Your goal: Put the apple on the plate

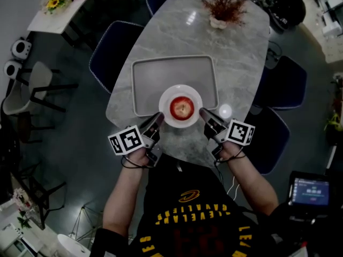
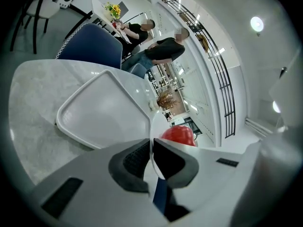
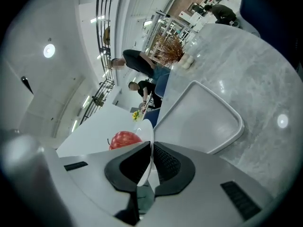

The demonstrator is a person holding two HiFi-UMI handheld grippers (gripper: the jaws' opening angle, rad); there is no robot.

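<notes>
A red apple (image 1: 182,108) sits in the middle of a white plate (image 1: 181,88), which overlaps the front edge of a grey tray (image 1: 140,84). My left gripper (image 1: 159,117) is shut on the plate's left rim and my right gripper (image 1: 203,113) is shut on its right rim. In the left gripper view the thin plate rim (image 2: 151,126) runs between the pads of the gripper (image 2: 151,152), with the apple (image 2: 179,135) just beyond. The right gripper view shows the gripper (image 3: 151,157) pinching the plate (image 3: 142,126), and the apple (image 3: 124,139) to the left. Whether the plate rests or hangs I cannot tell.
The grey marble table (image 1: 241,58) carries a potted dry plant (image 1: 224,7) at its far end. Dark blue chairs stand at the left (image 1: 115,52) and at the right (image 1: 286,82). People stand far off in both gripper views.
</notes>
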